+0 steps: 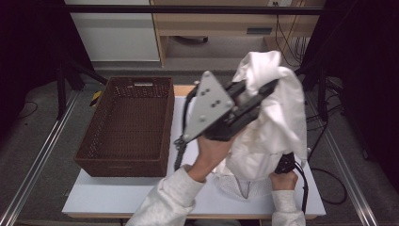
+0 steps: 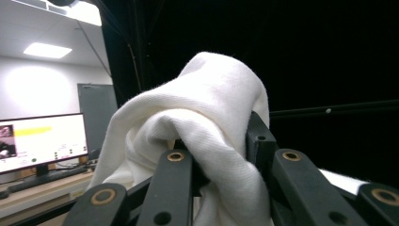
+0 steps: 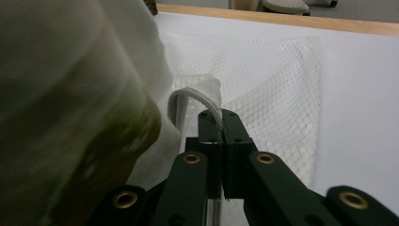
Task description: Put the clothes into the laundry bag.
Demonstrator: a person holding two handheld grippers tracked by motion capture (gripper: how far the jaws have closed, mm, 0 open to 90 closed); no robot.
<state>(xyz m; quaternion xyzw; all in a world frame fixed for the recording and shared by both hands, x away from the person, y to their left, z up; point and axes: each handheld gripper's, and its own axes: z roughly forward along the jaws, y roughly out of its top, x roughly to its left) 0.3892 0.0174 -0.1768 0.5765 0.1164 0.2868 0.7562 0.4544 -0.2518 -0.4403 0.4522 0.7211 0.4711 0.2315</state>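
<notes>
My left gripper (image 1: 265, 90) is raised high above the table and shut on a white garment (image 1: 283, 115), which hangs down from its jaws. In the left gripper view the garment (image 2: 211, 108) bulges over and between the jaws of the left gripper (image 2: 221, 157). A white mesh bag (image 1: 234, 187) lies on the table under the garment. My right gripper (image 1: 283, 165) is low at the near right. In the right gripper view the right gripper (image 3: 221, 117) is shut on the corded rim (image 3: 188, 95) of the mesh bag (image 3: 277, 89).
A brown wicker basket (image 1: 123, 167) stands empty on the left half of the white table (image 1: 108, 195). A wooden desk and cables sit beyond the far edge. A monitor (image 2: 42, 141) glows on a desk in the left gripper view.
</notes>
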